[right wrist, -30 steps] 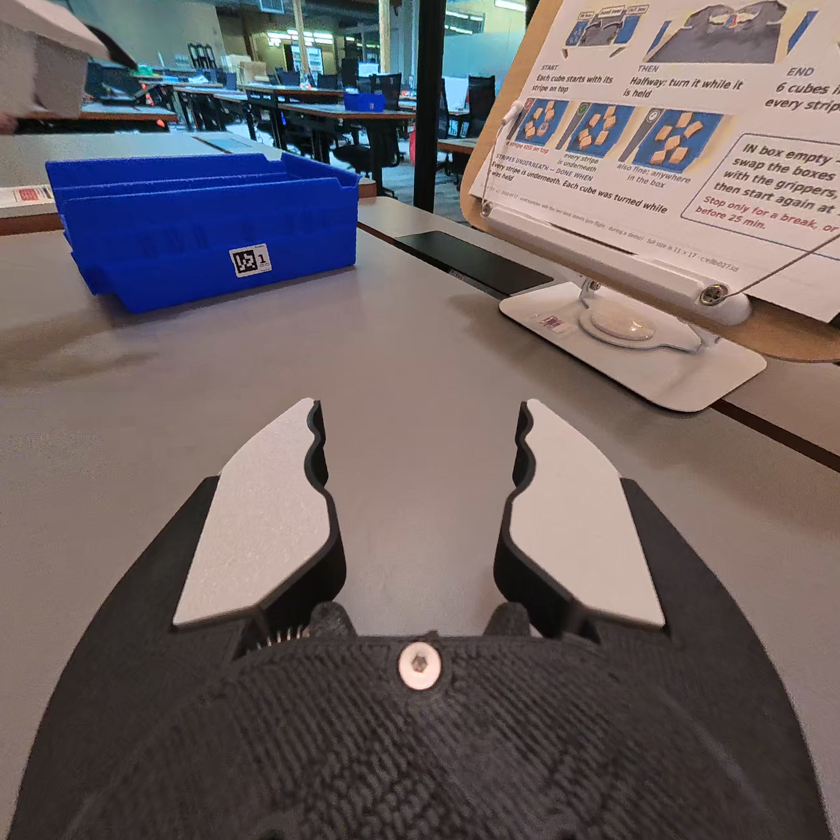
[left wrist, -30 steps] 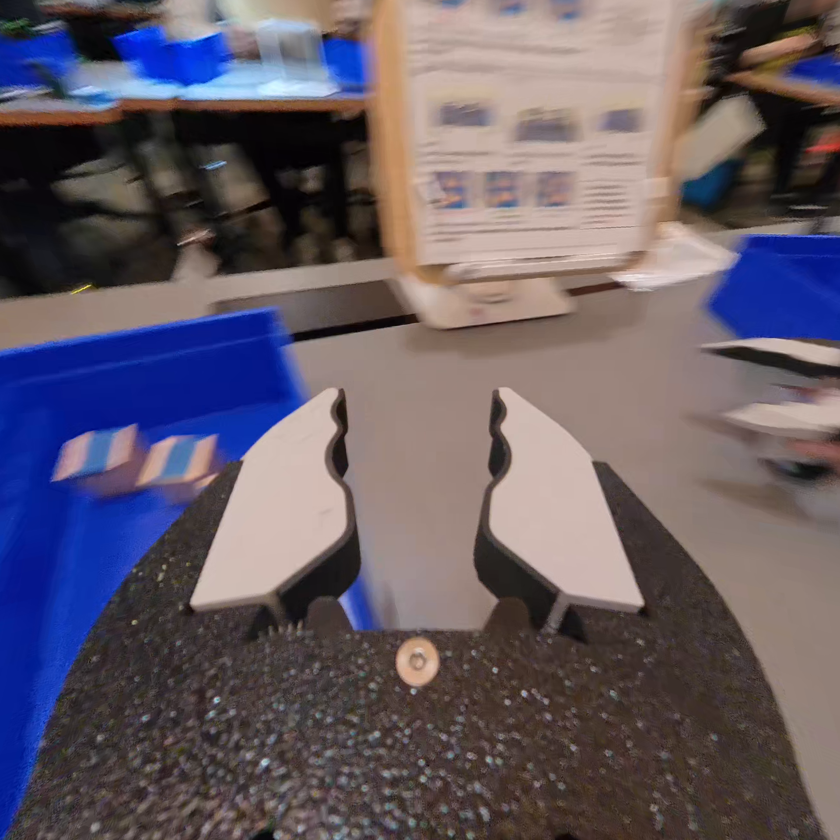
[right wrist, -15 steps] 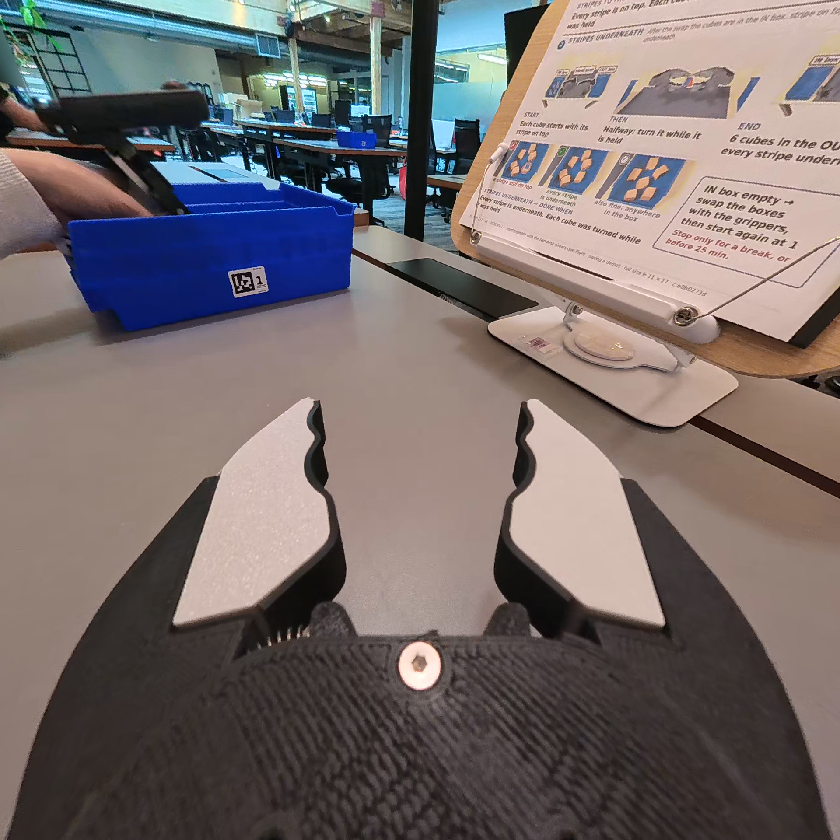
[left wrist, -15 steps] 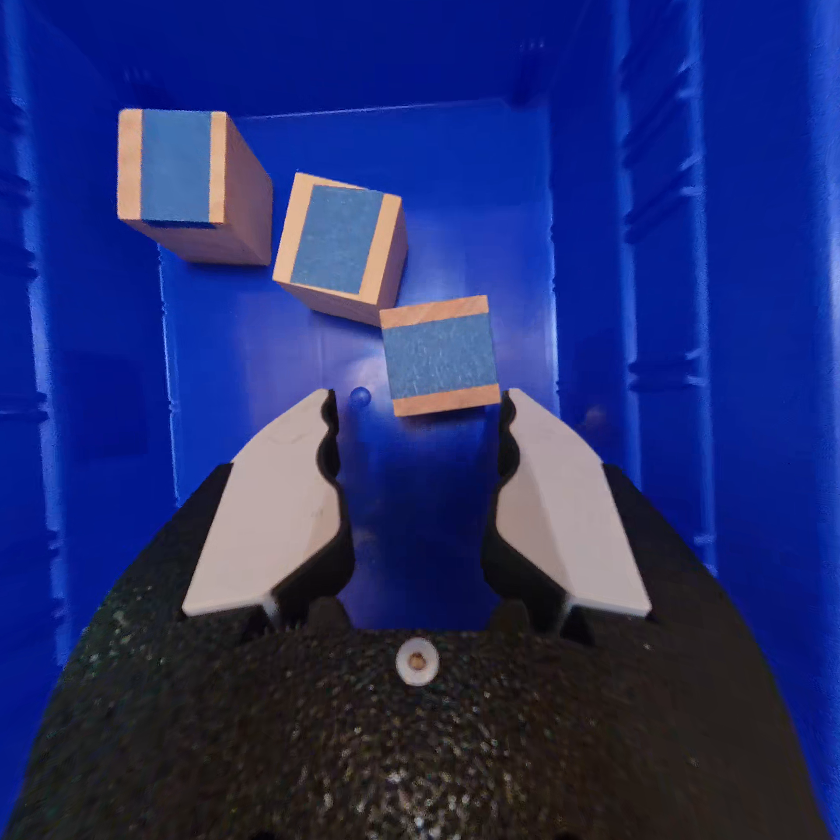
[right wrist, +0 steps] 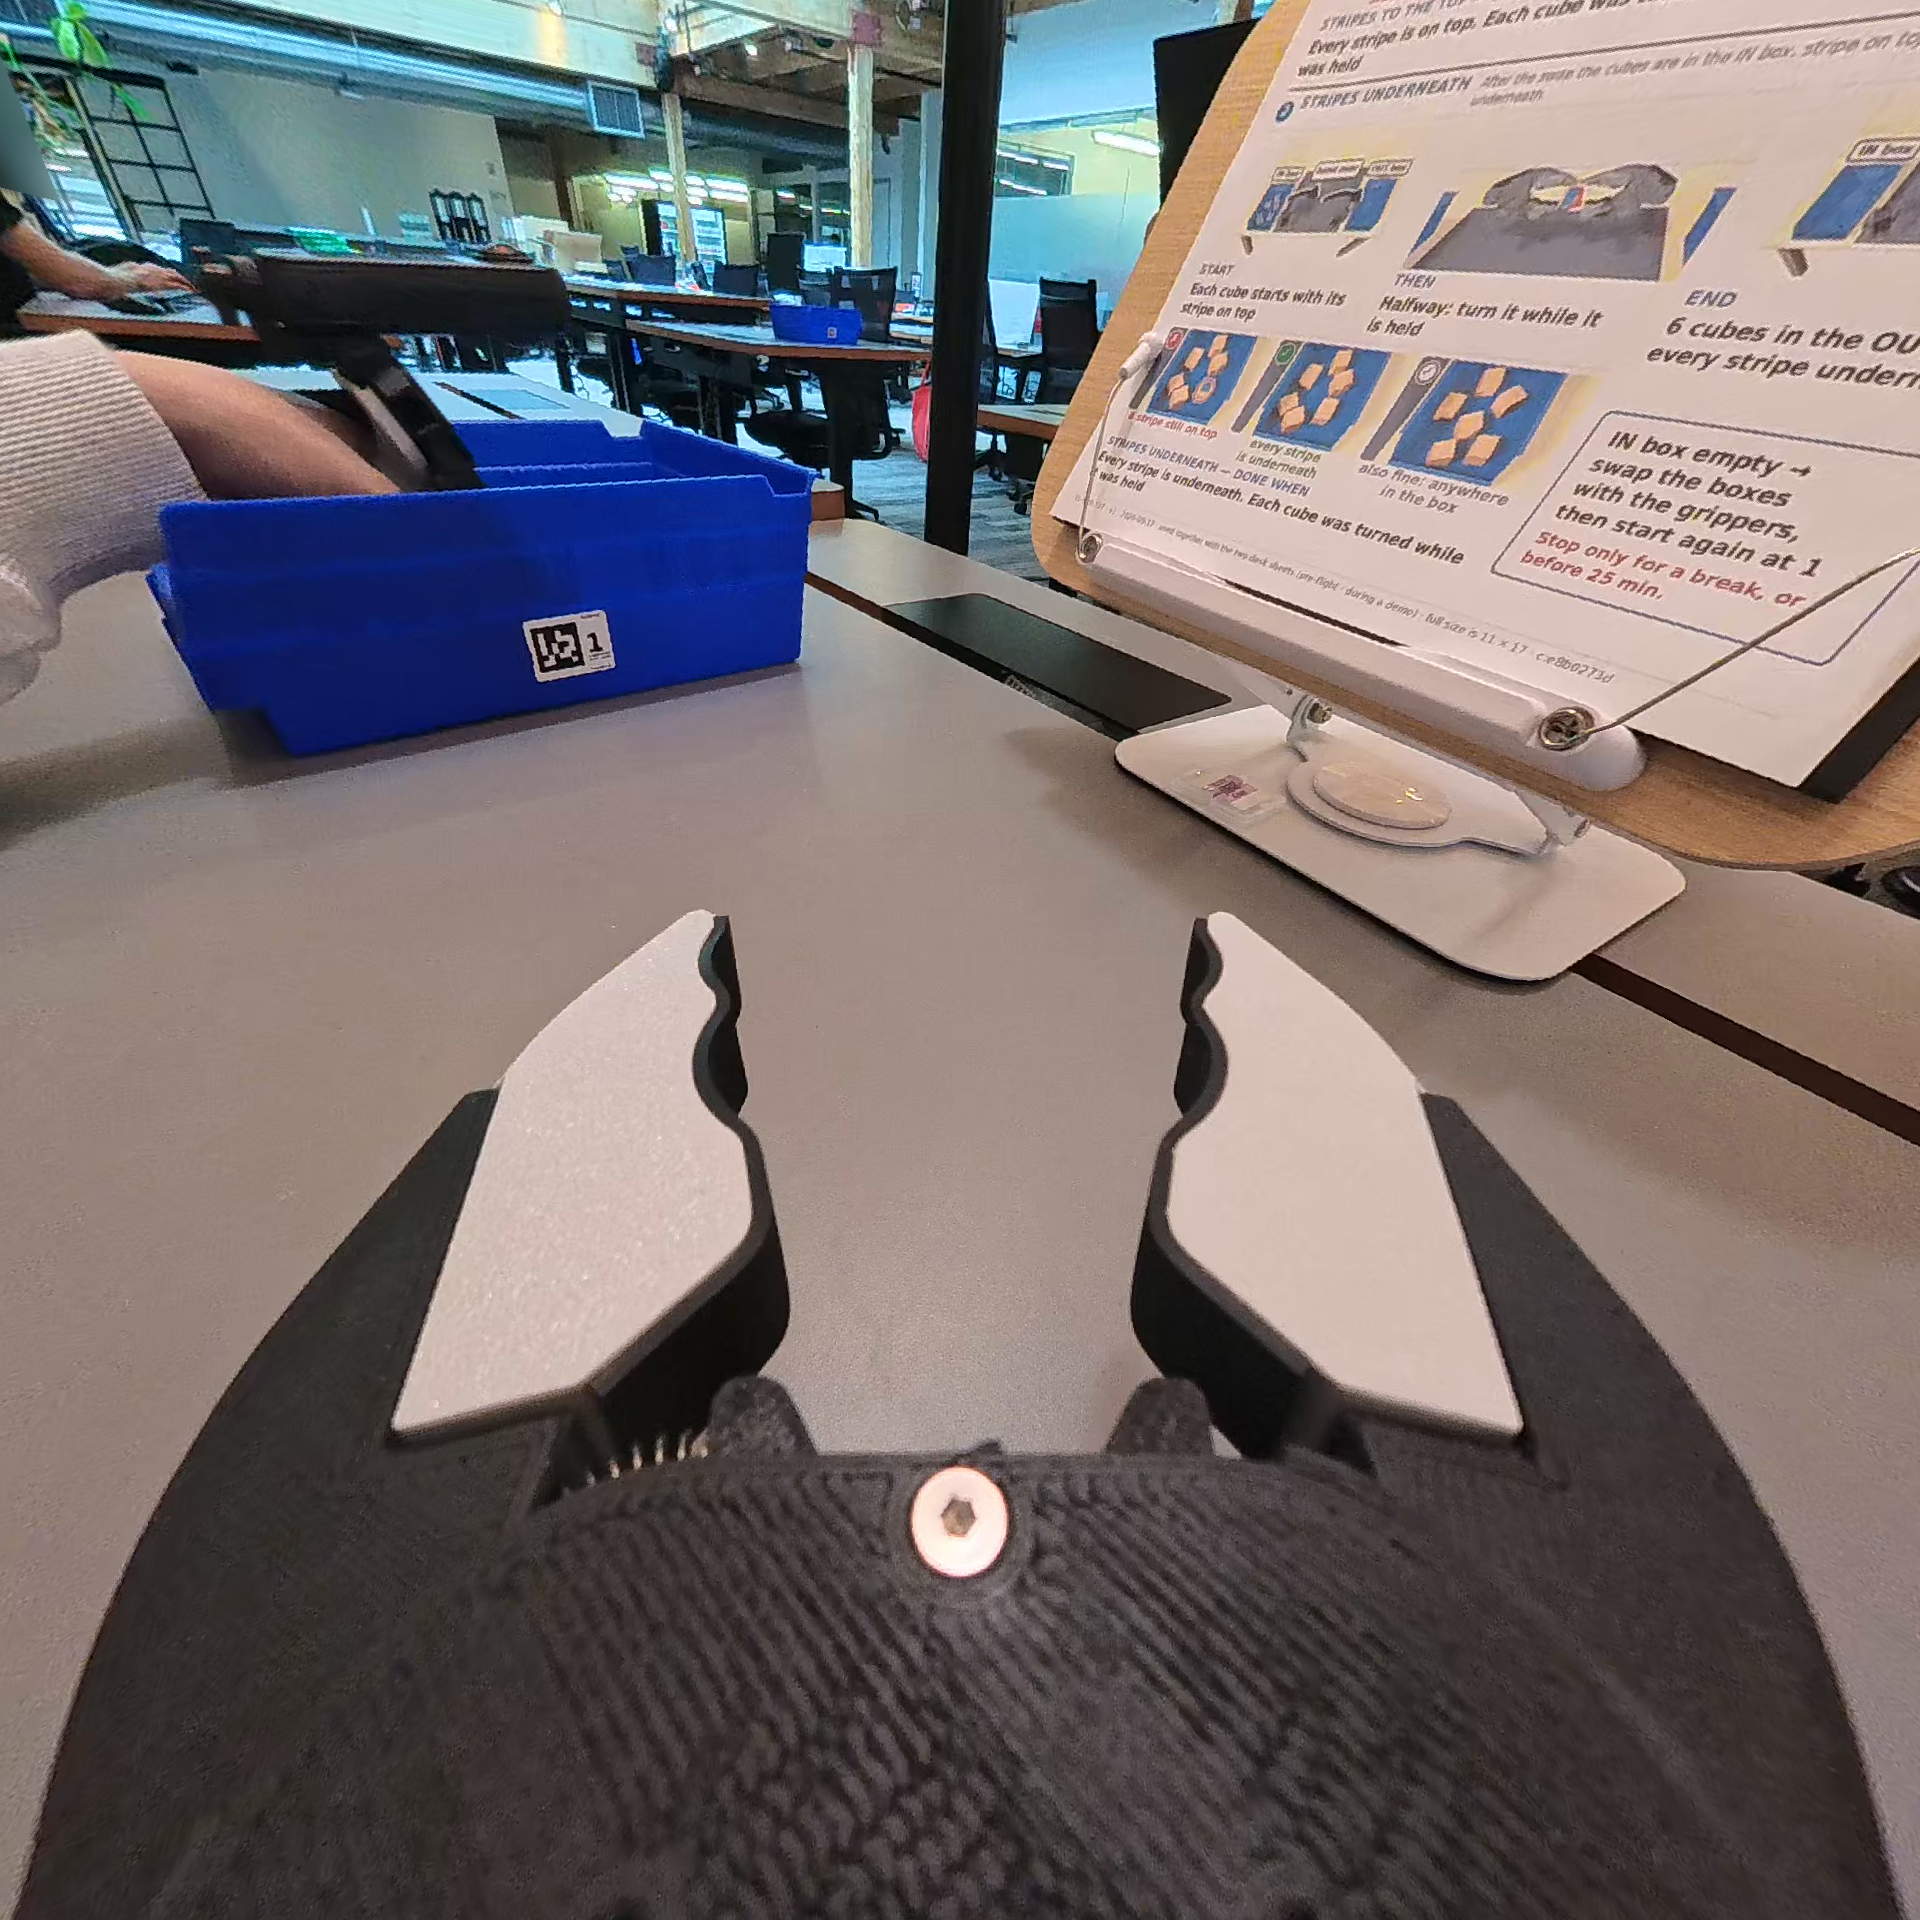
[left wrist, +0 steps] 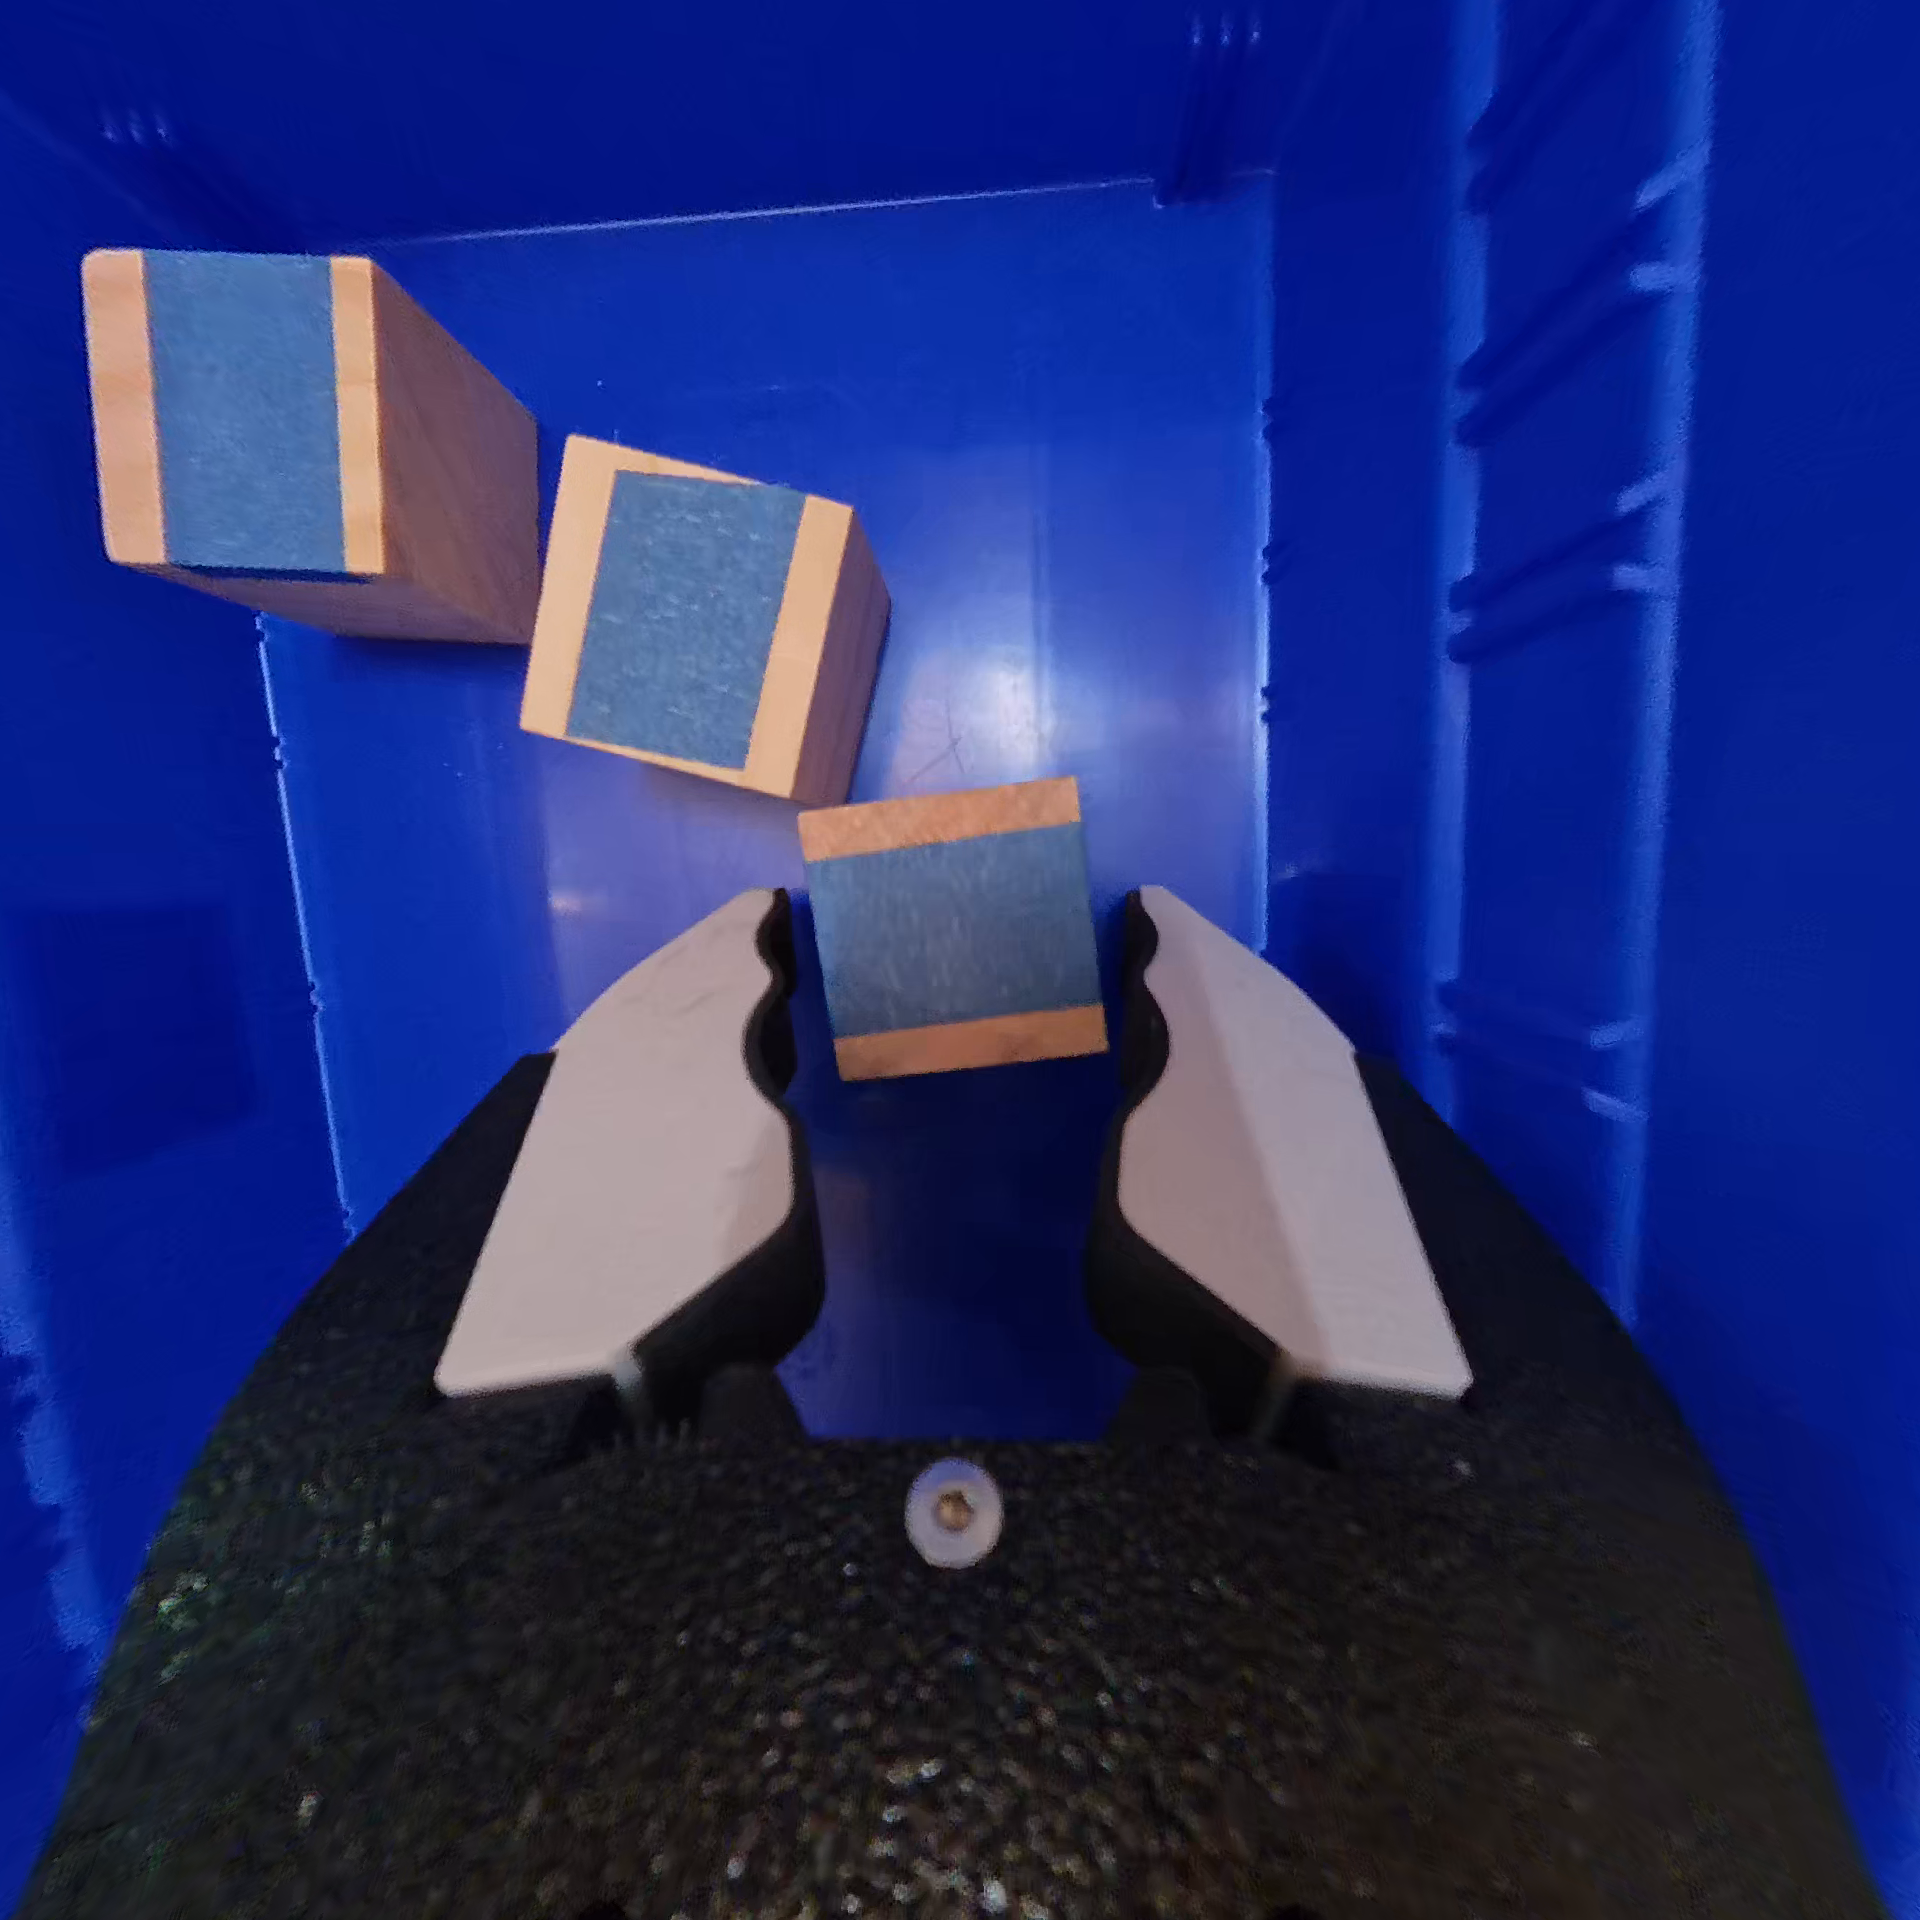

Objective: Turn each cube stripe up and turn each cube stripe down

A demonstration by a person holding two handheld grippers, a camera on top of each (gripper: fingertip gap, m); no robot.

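Note:
In the left wrist view three wooden cubes lie stripe up on the floor of a blue bin (left wrist: 1039, 436). The nearest cube (left wrist: 951, 930) sits between the tips of my open left gripper (left wrist: 956, 935), with a small gap on each side. A second cube (left wrist: 691, 618) lies up and left of it, and a third cube (left wrist: 244, 416) is at the far left. My right gripper (right wrist: 961, 966) is open and empty, low over the grey table (right wrist: 883, 852). In the right wrist view the blue bin (right wrist: 478, 592) stands at the left with the left gripper (right wrist: 374, 353) reaching down into it.
The bin's ribbed right wall (left wrist: 1558, 623) is close to my left gripper. In the right wrist view an instruction sheet on a wooden board (right wrist: 1507, 343) with a white base (right wrist: 1403, 831) stands at the right. A person's sleeve and forearm (right wrist: 135, 447) are at the left edge.
My left gripper swung from over the table into the bin and has come down, so that the nearest cube now lies between its tips. My right gripper has stayed open and has shifted a little.

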